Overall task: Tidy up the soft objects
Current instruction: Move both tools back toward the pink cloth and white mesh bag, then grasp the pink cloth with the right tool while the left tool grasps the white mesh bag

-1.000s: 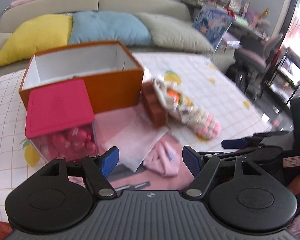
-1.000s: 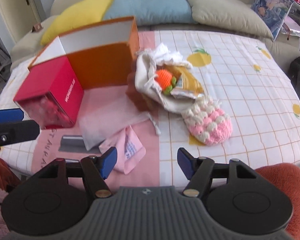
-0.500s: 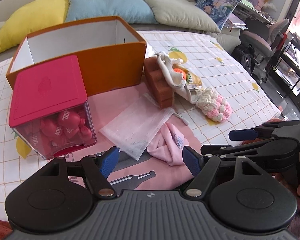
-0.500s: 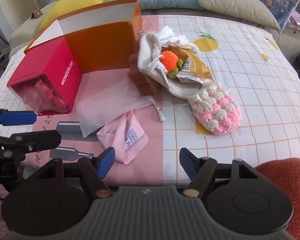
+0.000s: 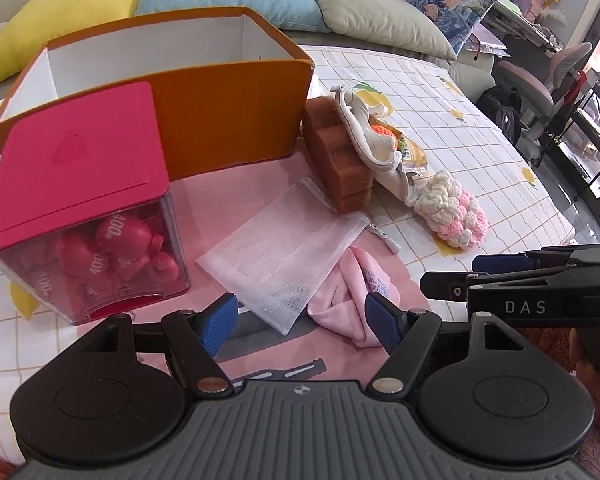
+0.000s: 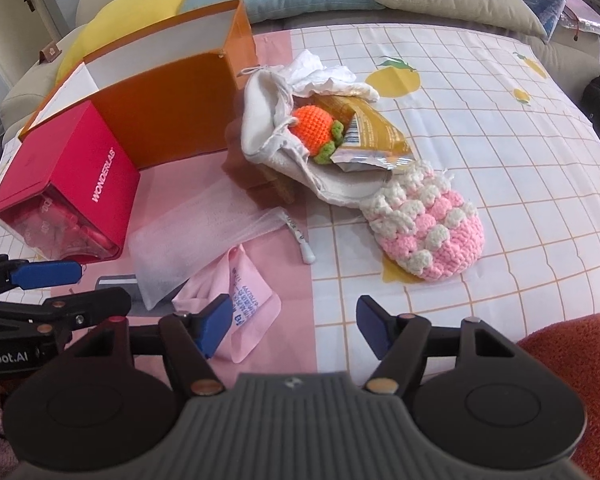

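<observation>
A crumpled pink cloth (image 5: 348, 300) lies on the pink mat just ahead of my left gripper (image 5: 300, 316), which is open and empty above the mat. A white mesh bag (image 5: 284, 252) lies flat beside the cloth. Behind them, a brown sponge block (image 5: 336, 160) leans on a cream drawstring bag (image 6: 268, 120) that holds an orange crochet ball (image 6: 314, 126) and a gold snack packet (image 6: 372, 136). A pink-and-white crochet pouch (image 6: 428, 224) lies to the right. My right gripper (image 6: 294, 316) hovers by the pink cloth (image 6: 240, 300); its jaws are closing slightly with nothing between them.
An open orange box (image 5: 228, 120) with a white inside stands at the back left. A clear box with a red lid (image 5: 76, 168), full of red items, stands in front of it. Cushions line a sofa behind. An orange-red cushion (image 6: 560, 352) sits at the near right edge.
Both grippers have dipped lower and closer to the table, so the objects look larger. Each gripper now shows more in the other's view. The objects have not moved.
</observation>
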Tool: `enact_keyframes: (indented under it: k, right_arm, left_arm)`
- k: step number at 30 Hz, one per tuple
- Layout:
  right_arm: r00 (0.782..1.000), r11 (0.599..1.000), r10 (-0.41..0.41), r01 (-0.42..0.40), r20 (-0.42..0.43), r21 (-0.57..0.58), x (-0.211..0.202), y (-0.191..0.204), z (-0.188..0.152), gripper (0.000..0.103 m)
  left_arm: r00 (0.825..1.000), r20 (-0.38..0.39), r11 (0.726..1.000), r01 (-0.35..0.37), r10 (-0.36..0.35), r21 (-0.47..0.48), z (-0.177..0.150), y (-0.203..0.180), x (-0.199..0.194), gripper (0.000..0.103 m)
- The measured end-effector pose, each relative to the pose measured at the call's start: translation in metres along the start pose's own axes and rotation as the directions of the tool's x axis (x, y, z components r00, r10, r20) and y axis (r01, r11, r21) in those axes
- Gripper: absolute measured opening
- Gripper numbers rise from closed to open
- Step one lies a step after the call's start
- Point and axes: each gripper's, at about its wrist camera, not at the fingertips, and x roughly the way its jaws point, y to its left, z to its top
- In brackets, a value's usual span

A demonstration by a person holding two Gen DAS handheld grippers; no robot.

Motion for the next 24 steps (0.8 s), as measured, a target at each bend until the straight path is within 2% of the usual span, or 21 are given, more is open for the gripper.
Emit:
enact_keyframes:
  k: [5, 8, 13, 15, 18, 24]
  right_arm:
    - [1.000, 1.000, 0.010, -0.010, -0.023, 0.023, 0.008, -0.004, 0.002, 0.066]
    - [0.999, 1.000, 0.022, -0.021, -0.042, 0.018, 0.013, -0.003, 0.002, 0.057]
    - [0.996, 0.995, 0.079, -0.082, -0.045, -0.048, 0.018, 0.011, 0.003, 0.057]
    - [0.994, 0.992, 0.086, -0.092, -0.064, -0.086, 0.025, 0.021, 0.004, 0.057]
    - [0.989, 0.987, 0.101, -0.114, -0.112, -0.113, 0.039, 0.030, 0.005, 0.057]
    - [0.986, 0.972, 0.080, -0.110, -0.148, -0.207, 0.059, 0.052, 0.004, 0.063]
  left_arm:
    - [1.000, -0.026, 1.000, -0.015, 0.016, 0.025, 0.002, -0.003, 0.020, 0.086]
    - [0.998, -0.050, 0.997, -0.036, 0.039, 0.072, 0.000, -0.007, 0.029, 0.083]
    - [0.990, -0.106, 0.993, -0.085, 0.094, 0.086, -0.007, 0.000, 0.029, 0.081]
    - [0.985, -0.120, 0.989, -0.117, 0.127, 0.090, -0.009, 0.004, 0.027, 0.080]
    - [0.982, -0.124, 0.987, -0.130, 0.141, 0.089, -0.012, 0.012, 0.020, 0.080]
    - [0.978, -0.127, 0.984, -0.158, 0.168, 0.084, -0.013, 0.019, 0.015, 0.080]
